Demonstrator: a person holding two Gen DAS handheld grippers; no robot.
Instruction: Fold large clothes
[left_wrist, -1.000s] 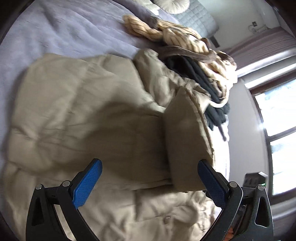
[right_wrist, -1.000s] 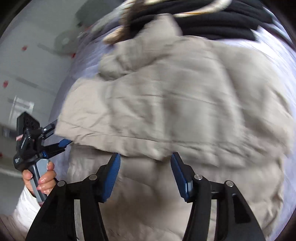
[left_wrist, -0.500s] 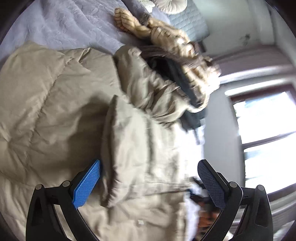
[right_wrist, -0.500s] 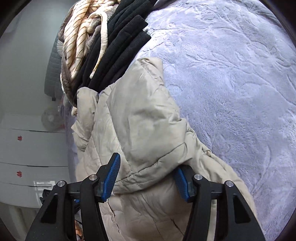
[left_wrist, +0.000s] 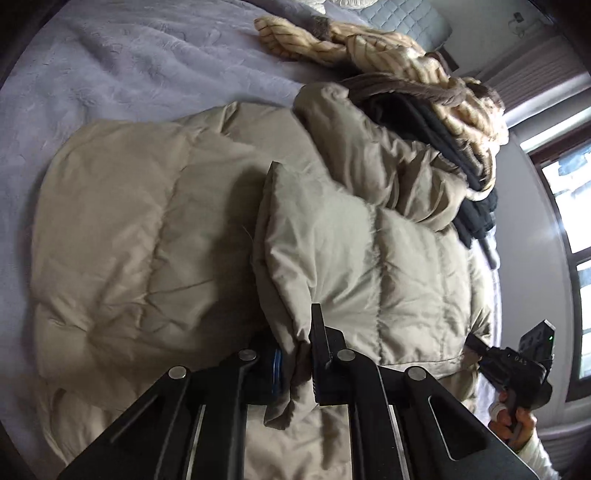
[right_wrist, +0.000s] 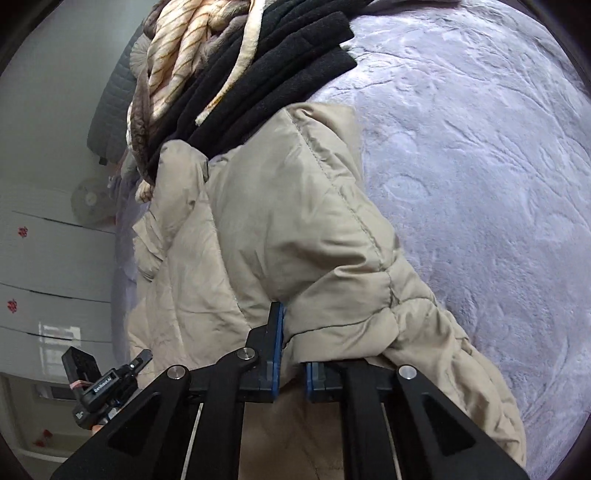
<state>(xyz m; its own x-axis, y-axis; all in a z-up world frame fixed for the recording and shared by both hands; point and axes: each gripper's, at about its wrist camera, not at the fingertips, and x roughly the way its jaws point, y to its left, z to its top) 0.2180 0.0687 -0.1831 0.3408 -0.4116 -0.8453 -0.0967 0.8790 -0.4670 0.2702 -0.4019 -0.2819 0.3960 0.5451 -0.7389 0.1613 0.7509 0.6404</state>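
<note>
Lavender plush bedding (right_wrist: 480, 184) covers the bed, with a heap of black and striped clothes (left_wrist: 424, 107) at its far side, white drawers and a window beyond. On it lies the beige puffer jacket (left_wrist: 147, 240), bulky yet probably light, soft and rather slick, so it is best taken by a hem or seam edge. Both tools have just been closing: the left tool (left_wrist: 295, 365) pinches a folded panel's edge, the right tool (right_wrist: 291, 373) a quilted hem.
</note>
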